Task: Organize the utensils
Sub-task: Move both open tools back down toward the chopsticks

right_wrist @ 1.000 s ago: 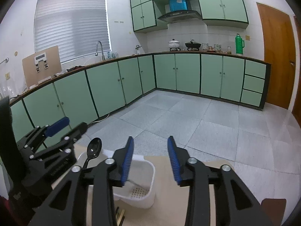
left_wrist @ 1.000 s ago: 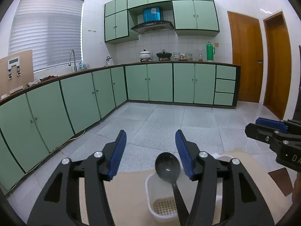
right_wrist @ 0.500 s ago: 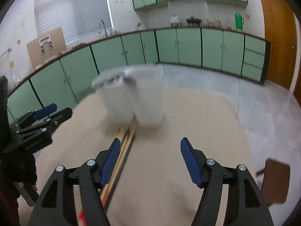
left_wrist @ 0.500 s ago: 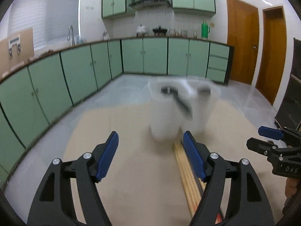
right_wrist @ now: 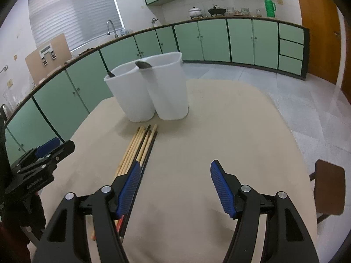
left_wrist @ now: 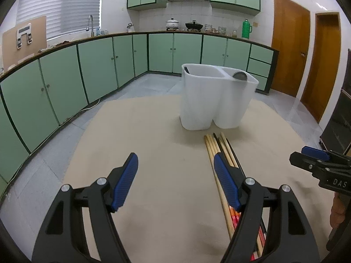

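A white two-compartment utensil holder (left_wrist: pixel 210 100) stands upright on the beige table (left_wrist: pixel 142 135). A dark spoon (left_wrist: pixel 240 76) leans in its right compartment, and a second dark utensil tip (left_wrist: pixel 186 69) shows in the left one. A bundle of wooden and dark chopsticks (left_wrist: pixel 216 146) lies flat in front of the holder. My left gripper (left_wrist: pixel 175 175) is open and empty, low over the table, its right finger over the chopsticks. My right gripper (right_wrist: pixel 175 179) is open and empty too, with the chopsticks (right_wrist: pixel 140 142) under its left finger and the holder (right_wrist: pixel 153 92) ahead.
Green kitchen cabinets (left_wrist: pixel 98 65) line the far walls, with grey tile floor between them and the table. A brown stool (right_wrist: pixel 329 186) stands off the table's right edge. Bare tabletop lies left of the chopsticks in the left wrist view and right of them in the right wrist view.
Both grippers came down and back from above the holder to low over the table. Their jaws widened. The chopsticks came into view under them.
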Available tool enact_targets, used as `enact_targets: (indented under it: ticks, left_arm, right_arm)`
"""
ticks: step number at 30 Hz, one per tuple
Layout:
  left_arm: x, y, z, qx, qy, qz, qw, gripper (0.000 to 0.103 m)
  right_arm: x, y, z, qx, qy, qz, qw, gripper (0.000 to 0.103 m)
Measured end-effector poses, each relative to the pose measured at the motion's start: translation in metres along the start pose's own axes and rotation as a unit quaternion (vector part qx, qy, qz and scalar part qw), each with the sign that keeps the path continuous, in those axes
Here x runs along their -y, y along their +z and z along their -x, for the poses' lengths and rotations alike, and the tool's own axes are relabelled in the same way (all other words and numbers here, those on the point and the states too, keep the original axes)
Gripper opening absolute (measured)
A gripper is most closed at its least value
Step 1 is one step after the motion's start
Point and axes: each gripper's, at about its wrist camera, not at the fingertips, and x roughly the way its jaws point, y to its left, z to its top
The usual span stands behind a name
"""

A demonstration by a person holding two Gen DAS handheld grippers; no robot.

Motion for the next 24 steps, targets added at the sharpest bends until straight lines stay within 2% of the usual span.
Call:
enact_targets:
  ticks: [4, 8, 17, 22, 24]
  left_arm:
    - [0.006, -0.014, 0.004, -0.021, -0.007, -0.005, 0.9997, 0.070]
    - [0.008, -0.035, 0.010, -0.042, -0.010, -0.002, 0.9991, 0.071]
    - [0.014, -0.078, 0.015, -0.087, -0.011, -0.009, 0.9961, 0.072]
    - [0.010, -0.080, 0.017, -0.087, -0.004, 0.001, 0.9962, 0.074]
    - [0.011, -0.082, 0.019, -0.088, -0.003, -0.003, 0.9961, 0.074]
  right_arm:
    - [-0.006, -0.016, 0.005, -0.012, 0.001, -0.005, 1.000, 0.065]
    - [-0.017, -0.045, 0.012, -0.036, 0.011, -0.002, 0.999, 0.065]
    - [-0.052, -0.097, 0.024, -0.074, 0.013, 0.043, 0.996, 0.065]
    - [-0.065, -0.106, 0.020, -0.070, -0.024, 0.082, 0.994, 0.064]
    - [-0.065, -0.106, 0.020, -0.070, -0.043, 0.087, 0.993, 0.060]
